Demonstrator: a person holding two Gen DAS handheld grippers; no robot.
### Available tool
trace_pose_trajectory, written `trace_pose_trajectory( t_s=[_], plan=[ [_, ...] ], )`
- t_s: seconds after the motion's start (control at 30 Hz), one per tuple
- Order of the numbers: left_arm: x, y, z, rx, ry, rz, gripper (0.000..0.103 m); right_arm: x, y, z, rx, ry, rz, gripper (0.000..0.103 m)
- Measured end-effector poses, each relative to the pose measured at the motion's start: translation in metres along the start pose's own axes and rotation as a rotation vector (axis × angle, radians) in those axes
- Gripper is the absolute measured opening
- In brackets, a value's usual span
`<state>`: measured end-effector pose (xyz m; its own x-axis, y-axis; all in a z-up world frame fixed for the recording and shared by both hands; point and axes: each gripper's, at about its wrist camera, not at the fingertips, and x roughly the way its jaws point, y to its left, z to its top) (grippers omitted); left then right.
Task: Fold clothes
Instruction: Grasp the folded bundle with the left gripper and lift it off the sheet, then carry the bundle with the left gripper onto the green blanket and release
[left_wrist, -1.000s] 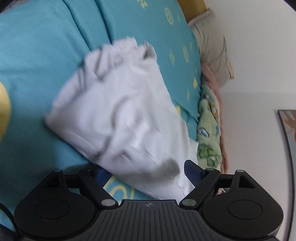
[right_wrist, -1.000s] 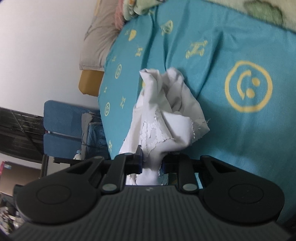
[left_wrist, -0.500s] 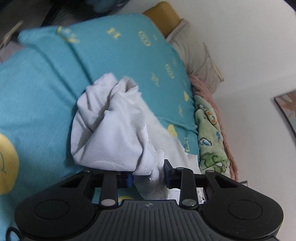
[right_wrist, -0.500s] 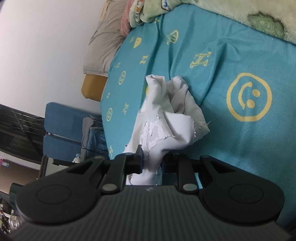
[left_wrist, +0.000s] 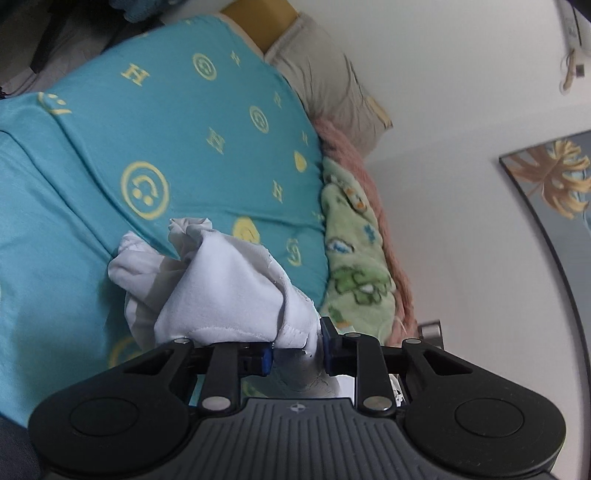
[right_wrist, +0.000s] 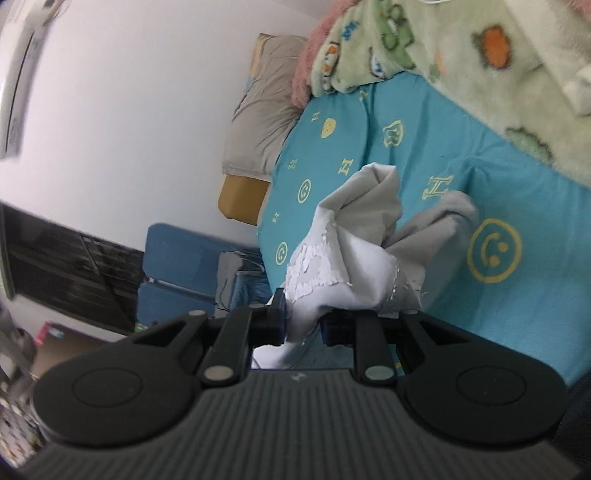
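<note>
A crumpled white garment (left_wrist: 221, 288) hangs bunched above the teal bedsheet (left_wrist: 184, 140). My left gripper (left_wrist: 295, 354) has a hemmed edge of it between its blue pads (left_wrist: 265, 356); its jaws are still closing on the cloth. In the right wrist view the same white garment (right_wrist: 354, 258), with a frayed edge, rises from my right gripper (right_wrist: 303, 326), which is shut on a fold of it. The rest of the cloth droops toward the sheet (right_wrist: 524, 295) printed with yellow smileys.
A green cartoon blanket (left_wrist: 354, 258) and a pink one (left_wrist: 373, 192) lie along the bed's wall side, and a beige pillow (left_wrist: 328, 85) at its head. A framed leaf picture (left_wrist: 554, 184) hangs on the wall. A blue chair (right_wrist: 177, 266) stands beside the bed.
The left gripper's jaws closed on the garment's edge. Both grippers rose, lifting the white cloth off the sheet, so more of the bed and wall shows.
</note>
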<state>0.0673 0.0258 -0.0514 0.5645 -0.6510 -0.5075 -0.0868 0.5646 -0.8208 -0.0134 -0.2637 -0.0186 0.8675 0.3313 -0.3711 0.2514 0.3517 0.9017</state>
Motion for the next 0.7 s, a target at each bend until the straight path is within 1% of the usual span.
trace_pose_trajectory(
  t_s=[0.1,0.2,0.27,0.33,0.43,0.53,0.57,0.63,0.7],
  plan=[
    [0.024,-0.034,-0.005,0.023,0.050,0.033,0.026,-0.013,-0.006,0.026,0.019,0.005,-0.033,0.021],
    [0.062,-0.069,-0.006,0.051,0.096,0.057,0.026,-0.018,-0.014,0.064,0.048,0.014,-0.073,0.021],
    [0.096,-0.099,-0.004,0.100,0.130,0.050,0.026,-0.021,-0.017,0.097,0.056,-0.007,-0.098,0.021],
    [0.134,-0.134,-0.002,0.164,0.154,0.032,0.026,-0.026,-0.016,0.133,0.042,-0.050,-0.119,0.021],
    [0.199,-0.192,0.000,0.227,0.180,-0.033,0.025,-0.041,-0.003,0.199,-0.003,-0.141,-0.144,0.021],
    [0.256,-0.255,-0.010,0.274,0.206,-0.134,0.025,-0.067,0.017,0.263,-0.085,-0.290,-0.135,0.021],
    [0.273,-0.274,-0.014,0.293,0.211,-0.174,0.025,-0.077,0.024,0.279,-0.125,-0.350,-0.137,0.021],
    [0.304,-0.305,-0.026,0.330,0.215,-0.248,0.025,-0.095,0.037,0.301,-0.235,-0.471,-0.177,0.021],
    [0.326,-0.320,-0.043,0.374,0.210,-0.283,0.026,-0.105,0.035,0.311,-0.297,-0.553,-0.240,0.021]
  ],
)
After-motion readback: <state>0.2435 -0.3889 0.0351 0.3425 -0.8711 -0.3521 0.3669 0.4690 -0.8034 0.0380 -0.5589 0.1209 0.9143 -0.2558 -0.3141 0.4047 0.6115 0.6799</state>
